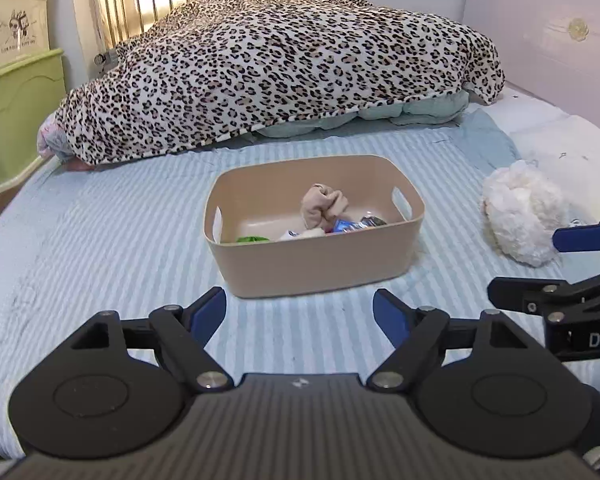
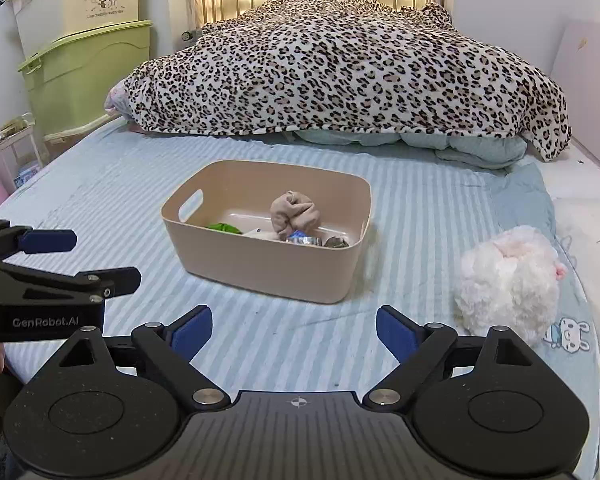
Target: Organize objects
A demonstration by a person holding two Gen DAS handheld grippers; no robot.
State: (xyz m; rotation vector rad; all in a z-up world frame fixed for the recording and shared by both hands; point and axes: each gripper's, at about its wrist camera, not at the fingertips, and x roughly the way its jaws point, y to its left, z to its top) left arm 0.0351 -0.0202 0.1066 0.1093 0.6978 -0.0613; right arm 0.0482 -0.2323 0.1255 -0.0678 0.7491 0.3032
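A beige plastic bin [image 1: 316, 268] [image 2: 260, 272] stands on the striped blue bed. Inside it lie a balled beige sock [image 1: 324, 206] [image 2: 294, 212], a green item [image 1: 252, 239] [image 2: 222, 227], and some blue and silver wrappers [image 1: 356, 224] [image 2: 304, 239]. A white fluffy plush toy [image 1: 520, 216] [image 2: 508, 284] lies on the bed right of the bin. My left gripper [image 1: 300, 312] is open and empty, in front of the bin. My right gripper [image 2: 294, 330] is open and empty, in front of the bin and left of the plush toy.
A leopard-print blanket [image 1: 280, 68] [image 2: 340, 68] is heaped over pale green bedding at the far side. Green and cream storage boxes [image 2: 88, 60] stand off the bed at the left. A pink headboard [image 1: 548, 40] runs along the right.
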